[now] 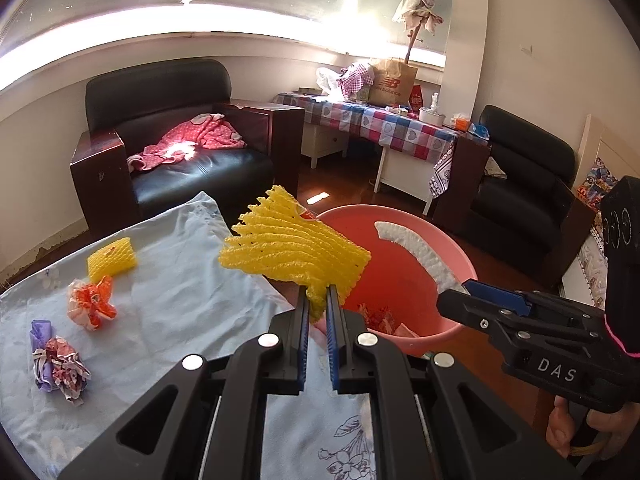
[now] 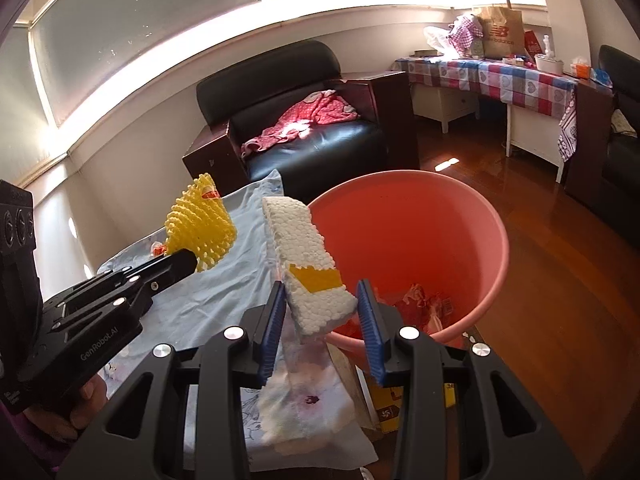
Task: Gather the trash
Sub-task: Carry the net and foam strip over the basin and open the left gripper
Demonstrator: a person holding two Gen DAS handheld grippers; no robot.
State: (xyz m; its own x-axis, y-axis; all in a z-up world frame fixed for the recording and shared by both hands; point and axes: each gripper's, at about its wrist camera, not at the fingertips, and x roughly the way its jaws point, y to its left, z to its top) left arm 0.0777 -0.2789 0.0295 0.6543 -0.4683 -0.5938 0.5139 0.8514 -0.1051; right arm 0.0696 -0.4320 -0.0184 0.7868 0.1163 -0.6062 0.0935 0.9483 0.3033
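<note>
- My left gripper [image 1: 319,304] is clamped tight on a corner of a yellow foam fruit net [image 1: 294,246]; the net fans out above the pads, over the table's edge and just beside the bin rim.
- My right gripper [image 2: 322,316] pinches one end of a white styrofoam strip [image 2: 304,268] that carries a yellow patch; the strip stands up and leans left, its held end at the near rim of the bin.
- The pink plastic bin [image 2: 476,216] stands on the wooden floor against the table. Crumpled red and white wrappers [image 2: 424,306] lie at its bottom.
- In the left wrist view I see the right gripper [image 1: 460,290] from the side with the white strip arching over the bin's mouth.
- Still on the pale blue tablecloth [image 1: 180,292]: a second, smaller yellow foam net [image 1: 113,259], a crumpled orange and white wrapper [image 1: 91,304] just in front of it, and a purple and patterned wad [image 1: 58,364] nearer the table's left edge.
- A black armchair [image 1: 168,136] with a pink polka-dot cloth [image 1: 192,142] on its seat stands beyond the table.
</note>
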